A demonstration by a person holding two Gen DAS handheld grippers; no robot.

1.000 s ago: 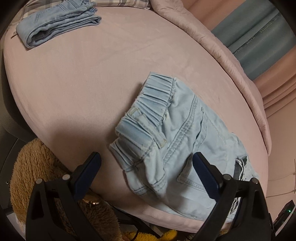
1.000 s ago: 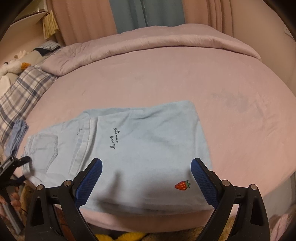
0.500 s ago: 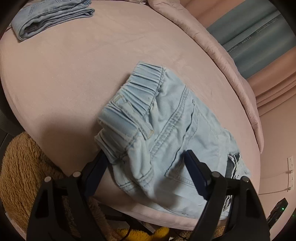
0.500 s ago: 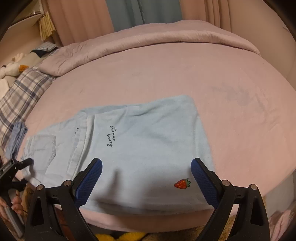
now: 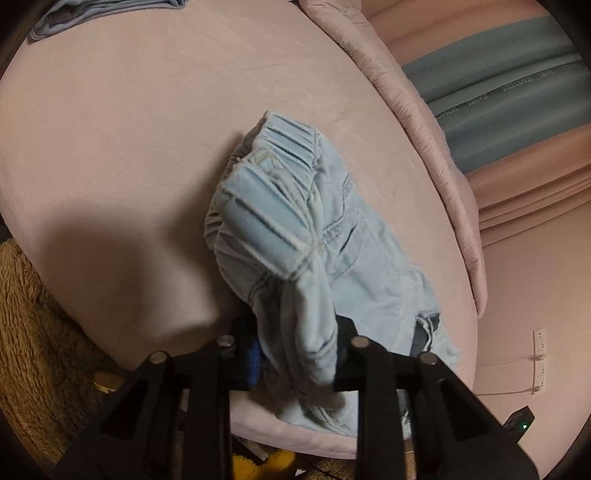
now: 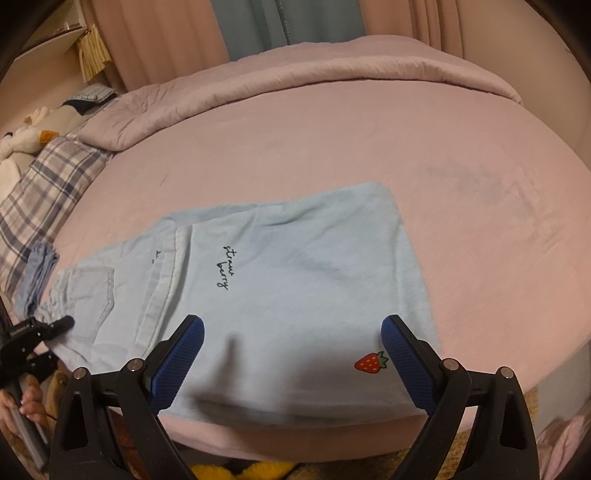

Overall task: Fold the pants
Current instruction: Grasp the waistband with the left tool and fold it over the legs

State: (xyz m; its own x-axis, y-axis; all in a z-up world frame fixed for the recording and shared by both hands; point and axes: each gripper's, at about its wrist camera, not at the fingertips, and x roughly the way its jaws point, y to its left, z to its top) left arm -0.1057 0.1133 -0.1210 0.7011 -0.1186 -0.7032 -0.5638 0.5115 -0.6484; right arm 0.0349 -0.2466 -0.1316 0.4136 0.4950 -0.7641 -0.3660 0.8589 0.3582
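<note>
Light blue denim pants (image 6: 295, 295) lie folded lengthwise on the pink bed, with a strawberry print (image 6: 371, 362) near the front edge. In the left wrist view my left gripper (image 5: 295, 354) is shut on the waistband corner of the pants (image 5: 288, 229), and the cloth bunches up between the fingers. My right gripper (image 6: 291, 354) is open and empty, hovering just above the leg end of the pants. The left gripper (image 6: 40, 332) also shows at the far left of the right wrist view.
A second pair of folded blue jeans (image 5: 110, 14) lies at the far side of the bed. A rolled pink duvet (image 6: 295, 74) runs along the back. A plaid pillow (image 6: 40, 192) lies at left. A brown fuzzy rug (image 5: 33, 332) lies below the bed edge.
My left gripper has moved forward onto the waistband and closed on it, lifting and bunching the cloth. The right gripper has stayed open over the leg end.
</note>
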